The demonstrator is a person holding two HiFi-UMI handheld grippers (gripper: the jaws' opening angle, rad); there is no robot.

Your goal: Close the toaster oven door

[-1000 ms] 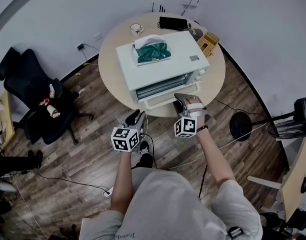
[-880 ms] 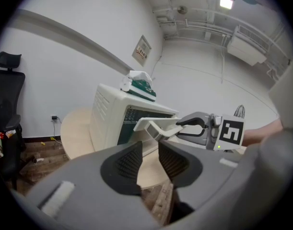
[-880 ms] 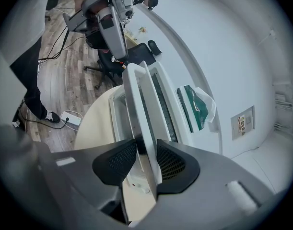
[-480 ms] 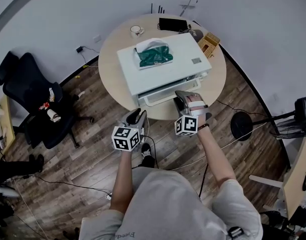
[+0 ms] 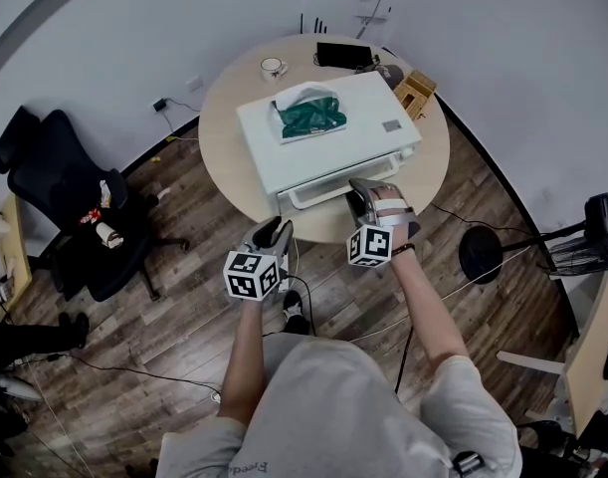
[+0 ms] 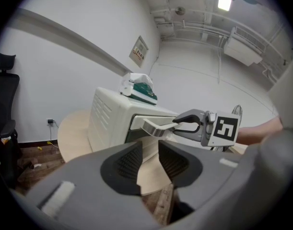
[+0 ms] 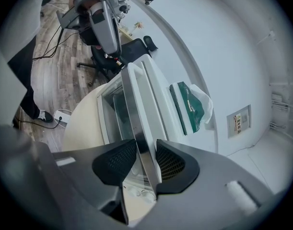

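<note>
My white toaster oven (image 5: pixel 328 137) sits mid-way on the round table (image 5: pixel 222 118). Its glass door (image 7: pixel 112 104) tilts nearly shut, facing the table's near edge, silver handle (image 7: pixel 133 104) pinched in my right gripper (image 7: pixel 139 158).

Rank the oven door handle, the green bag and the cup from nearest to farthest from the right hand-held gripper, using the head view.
1. The door handle, clamped in the right hand-held gripper.
2. The green bag, atop the oven.
3. The cup, at the table far edge.

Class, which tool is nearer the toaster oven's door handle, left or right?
Right. The right tool grips the door handle; the left tool hangs open, short of the table, clear of the handle.
</note>
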